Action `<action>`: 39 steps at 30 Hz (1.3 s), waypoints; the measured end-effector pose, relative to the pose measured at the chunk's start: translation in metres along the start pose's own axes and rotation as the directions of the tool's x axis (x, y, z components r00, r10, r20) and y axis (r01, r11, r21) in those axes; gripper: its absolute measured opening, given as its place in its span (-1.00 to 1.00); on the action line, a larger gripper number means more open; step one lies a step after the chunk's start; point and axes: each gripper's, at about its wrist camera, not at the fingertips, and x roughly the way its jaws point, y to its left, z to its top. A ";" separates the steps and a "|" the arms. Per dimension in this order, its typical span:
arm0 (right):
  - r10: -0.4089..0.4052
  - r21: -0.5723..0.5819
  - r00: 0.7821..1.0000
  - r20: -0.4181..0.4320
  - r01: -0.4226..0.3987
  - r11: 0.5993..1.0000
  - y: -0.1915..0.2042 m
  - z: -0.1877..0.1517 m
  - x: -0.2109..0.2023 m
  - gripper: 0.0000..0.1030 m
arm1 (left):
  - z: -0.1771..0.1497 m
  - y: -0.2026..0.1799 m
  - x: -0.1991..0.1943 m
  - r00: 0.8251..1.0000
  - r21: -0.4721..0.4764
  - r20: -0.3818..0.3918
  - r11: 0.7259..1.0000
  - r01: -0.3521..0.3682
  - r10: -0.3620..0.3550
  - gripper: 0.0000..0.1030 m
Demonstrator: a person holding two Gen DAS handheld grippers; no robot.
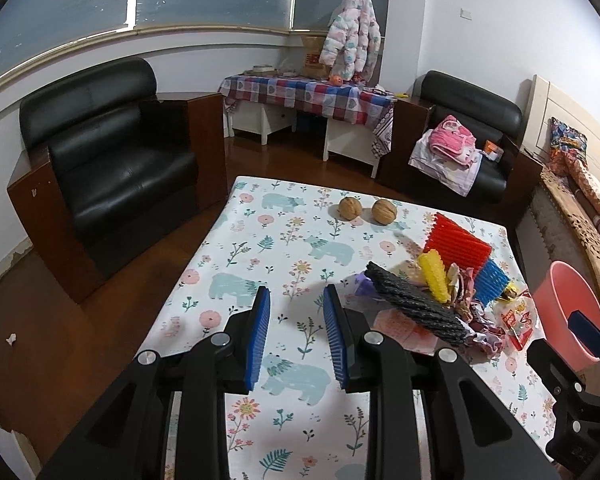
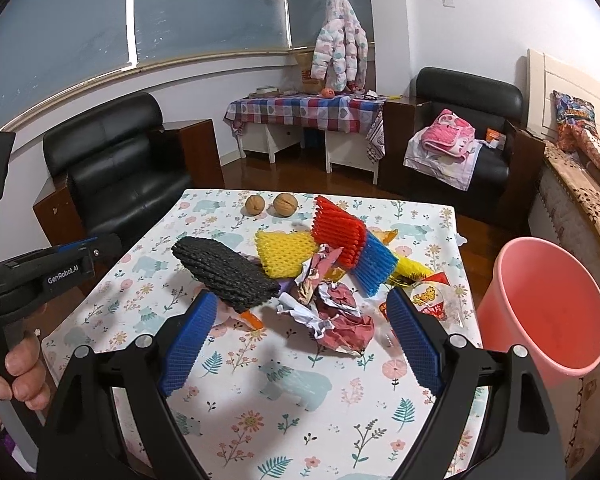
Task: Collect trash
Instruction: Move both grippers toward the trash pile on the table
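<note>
A trash heap lies on the flower-print table point(image 2: 260, 392): a black foam net point(image 2: 224, 274), a yellow net point(image 2: 286, 251), a red net point(image 2: 340, 232), a blue net point(image 2: 374, 266), crumpled paper point(image 2: 340, 316) and a snack wrapper point(image 2: 428, 296). My right gripper point(image 2: 304, 336) is open and empty, just short of the crumpled paper. My left gripper point(image 1: 296, 336) is open and empty over the table, left of the black net point(image 1: 416, 302). A pink bin point(image 2: 540, 308) stands right of the table; it also shows in the left wrist view point(image 1: 564, 304).
Two walnuts point(image 1: 366, 210) sit near the table's far edge. Black armchairs stand at the far left point(image 1: 112, 168) and far right point(image 1: 468, 128). A checked-cloth side table point(image 1: 308, 92) stands against the back wall. A bed point(image 2: 584, 200) runs along the right.
</note>
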 end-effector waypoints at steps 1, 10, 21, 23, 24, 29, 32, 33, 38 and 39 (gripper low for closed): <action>0.000 -0.003 1.000 -0.001 0.000 1.000 0.001 0.000 0.000 0.70 | 0.000 0.001 0.000 1.000 -0.002 0.000 1.000 -0.002 0.002 -0.48; -0.001 -0.017 1.000 -0.006 0.001 1.000 0.007 0.001 0.002 0.70 | 0.001 0.007 0.000 1.000 -0.014 0.001 1.000 -0.022 0.022 -0.48; 0.001 -0.020 1.000 -0.008 -0.002 1.000 0.008 0.000 0.002 0.70 | 0.000 0.010 0.005 1.000 -0.020 -0.012 1.000 -0.024 0.023 -0.48; 0.003 -0.021 1.000 -0.009 -0.004 1.000 0.010 0.000 0.003 0.70 | 0.000 0.010 0.006 1.000 -0.020 -0.014 1.000 -0.017 0.017 -0.48; 0.005 -0.021 1.000 -0.010 -0.005 1.000 0.011 -0.001 0.004 0.70 | 0.000 0.011 0.007 1.000 -0.022 -0.016 1.000 -0.008 0.007 -0.48; 0.014 -0.016 1.000 -0.019 -0.015 1.000 0.012 -0.005 0.006 0.70 | -0.004 0.017 0.013 0.997 -0.047 -0.044 0.997 0.055 -0.057 -0.48; 0.020 -0.010 0.999 -0.027 -0.020 1.000 0.008 -0.007 0.008 0.69 | -0.006 0.019 0.015 0.991 -0.051 -0.068 0.993 0.110 -0.114 -0.47; 0.024 -0.008 0.999 -0.029 -0.025 1.000 0.006 -0.007 0.008 0.69 | -0.006 0.020 0.016 0.987 -0.058 -0.077 0.989 0.138 -0.142 -0.44; 0.044 -0.007 0.998 -0.044 -0.045 0.999 0.001 -0.011 0.011 0.56 | -0.002 0.021 0.020 0.947 -0.165 -0.112 0.945 0.282 -0.302 -0.17; 0.048 -0.005 0.998 -0.046 -0.048 0.999 0.000 -0.012 0.012 0.55 | -0.001 0.018 0.022 0.937 -0.179 -0.118 0.935 0.305 -0.328 -0.15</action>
